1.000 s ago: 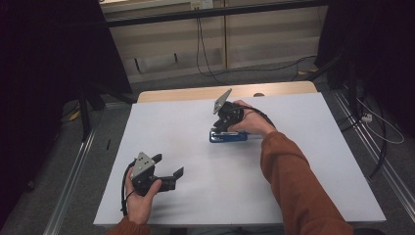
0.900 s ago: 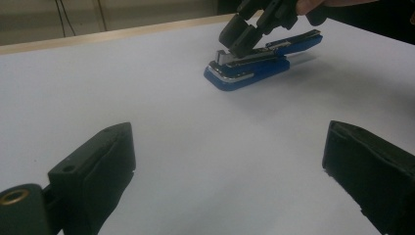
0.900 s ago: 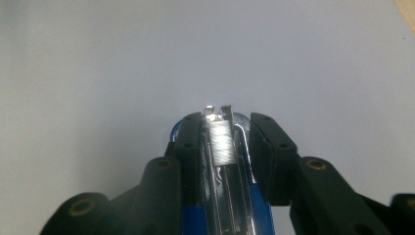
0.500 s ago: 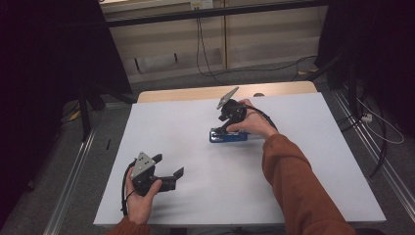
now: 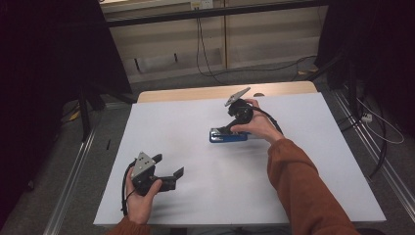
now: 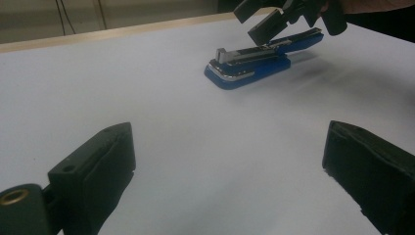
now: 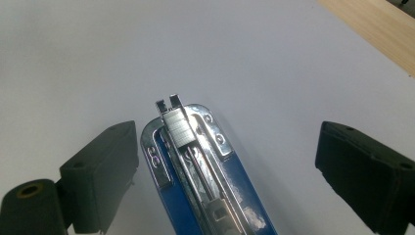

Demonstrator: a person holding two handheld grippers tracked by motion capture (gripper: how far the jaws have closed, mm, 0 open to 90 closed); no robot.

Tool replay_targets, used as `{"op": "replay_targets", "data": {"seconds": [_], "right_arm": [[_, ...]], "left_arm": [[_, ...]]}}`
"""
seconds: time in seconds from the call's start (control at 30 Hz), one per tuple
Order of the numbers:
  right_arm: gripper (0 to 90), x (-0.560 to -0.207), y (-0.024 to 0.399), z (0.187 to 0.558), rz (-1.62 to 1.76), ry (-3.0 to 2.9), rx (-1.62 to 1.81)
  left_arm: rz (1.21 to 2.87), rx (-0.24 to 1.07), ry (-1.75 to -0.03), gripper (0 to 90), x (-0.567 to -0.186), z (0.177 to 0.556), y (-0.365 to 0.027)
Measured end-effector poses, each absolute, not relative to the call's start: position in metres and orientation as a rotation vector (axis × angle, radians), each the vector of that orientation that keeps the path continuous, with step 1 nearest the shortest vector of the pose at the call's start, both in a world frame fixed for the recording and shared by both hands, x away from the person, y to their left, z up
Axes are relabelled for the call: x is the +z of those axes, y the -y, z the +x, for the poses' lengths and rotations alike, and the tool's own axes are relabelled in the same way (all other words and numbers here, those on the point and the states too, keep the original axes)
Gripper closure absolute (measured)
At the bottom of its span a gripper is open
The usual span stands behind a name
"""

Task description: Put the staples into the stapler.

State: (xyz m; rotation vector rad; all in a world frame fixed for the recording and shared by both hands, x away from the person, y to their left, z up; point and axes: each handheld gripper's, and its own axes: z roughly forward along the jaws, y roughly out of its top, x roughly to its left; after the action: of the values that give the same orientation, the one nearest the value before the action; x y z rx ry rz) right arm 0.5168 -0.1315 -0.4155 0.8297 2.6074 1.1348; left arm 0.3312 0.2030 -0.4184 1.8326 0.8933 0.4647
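The right gripper (image 5: 226, 128) is hovering just above the flat blue stapler with its shiny metal staple channel (image 7: 195, 161), which is lying on the white-topped bench (image 5: 195, 161) towards its far side. Its fingers (image 7: 100, 171) have just been opening and are standing wide now, the stapler lying between them but pressed by neither. Nearer the person, the left gripper (image 5: 169, 172) is resting low over the bench, well apart from the stapler, its fingers (image 6: 95, 169) spreading wide around bare surface.
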Motion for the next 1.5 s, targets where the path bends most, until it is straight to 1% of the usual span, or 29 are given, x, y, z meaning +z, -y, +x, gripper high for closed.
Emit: {"op": "replay_targets", "data": {"seconds": [0.07,0.4,0.5,1.2,1.5], "right_arm": [[6.7,-0.415,0.134,0.514,0.84,-2.586,1.146],[7.3,-0.414,0.146,0.503,0.904,-2.513,1.172],[8.7,-0.413,0.149,0.499,0.917,-2.485,1.151],[8.0,-0.41,0.177,0.464,1.017,-2.284,1.179],[7.5,-0.415,0.193,0.448,1.073,-2.206,1.221]], "left_arm": [[1.834,0.47,-0.893,5.6,-0.418,0.331,-0.203],[1.833,0.475,-0.899,5.4,-0.418,0.331,-0.204],[1.833,0.474,-0.899,5.3,-0.418,0.331,-0.204],[1.829,0.482,-0.899,5.4,-0.418,0.331,-0.204],[1.831,0.481,-0.901,5.4,-0.418,0.331,-0.204]]}}
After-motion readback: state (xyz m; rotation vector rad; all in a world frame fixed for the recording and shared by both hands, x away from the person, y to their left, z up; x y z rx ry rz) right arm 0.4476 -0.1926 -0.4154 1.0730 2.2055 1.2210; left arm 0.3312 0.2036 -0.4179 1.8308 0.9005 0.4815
